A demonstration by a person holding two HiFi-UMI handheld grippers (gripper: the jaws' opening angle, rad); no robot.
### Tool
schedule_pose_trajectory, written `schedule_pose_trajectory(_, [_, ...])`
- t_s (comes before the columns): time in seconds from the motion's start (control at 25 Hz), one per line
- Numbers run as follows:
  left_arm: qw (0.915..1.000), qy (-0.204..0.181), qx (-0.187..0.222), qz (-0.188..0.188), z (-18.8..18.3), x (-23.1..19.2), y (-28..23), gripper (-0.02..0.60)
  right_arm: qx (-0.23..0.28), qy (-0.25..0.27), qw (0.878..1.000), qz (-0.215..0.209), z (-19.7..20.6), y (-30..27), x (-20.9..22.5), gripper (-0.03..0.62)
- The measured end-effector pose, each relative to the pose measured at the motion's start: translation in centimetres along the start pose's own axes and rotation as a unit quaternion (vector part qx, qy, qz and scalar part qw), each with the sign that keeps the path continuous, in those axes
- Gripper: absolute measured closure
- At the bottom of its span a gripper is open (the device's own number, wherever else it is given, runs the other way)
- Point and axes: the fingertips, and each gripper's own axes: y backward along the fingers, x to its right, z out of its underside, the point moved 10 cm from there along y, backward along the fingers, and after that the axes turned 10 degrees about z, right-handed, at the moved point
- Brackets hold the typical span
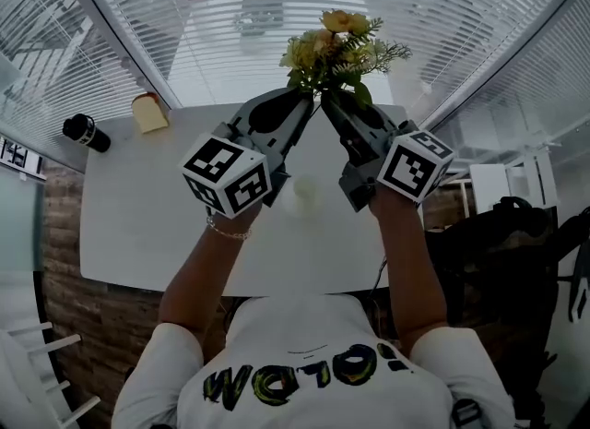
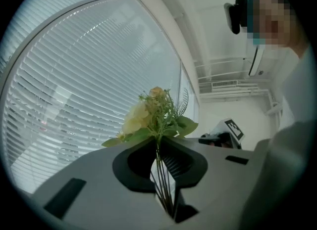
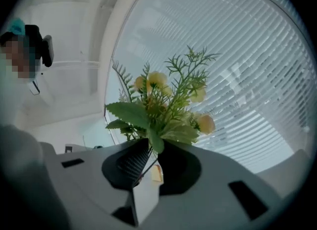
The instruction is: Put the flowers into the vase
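Two grippers, L gripper [image 1: 307, 97] & R gripper [image 1: 327, 100], each clamped on flowers [image 1: 336, 49] by stems, top centre of frame, high over table [image 1: 138, 224]; prob. steadying bunch to lower into pale vase [image 1: 302, 192], mid-frame.

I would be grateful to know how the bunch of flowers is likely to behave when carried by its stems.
Probably light: the left gripper and right gripper hold the flowers aloft by thin stems alone. Those stems look slender and separate, so they may bend or splay. The leafy head is far wider than the stems, so it may sway.
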Motion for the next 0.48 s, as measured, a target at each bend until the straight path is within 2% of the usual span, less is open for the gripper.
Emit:
schedule_pose_trajectory(0.2, [0.9999, -0.013, -0.001, 0.002, -0.4, 0.4, -0.3, 0.527, 0.017, 0.08, 0.997, 0.004, -0.9, 0.6, -0.8, 0.546])
schedule_pose_trajectory(0.48, [0.9993, -0.036, -0.002, 0.006, -1.4, 1.3, -0.1, 0.515, 0.036, 0.181, 0.983, 0.017, -2.3, 1.5, -3.3, 0.563])
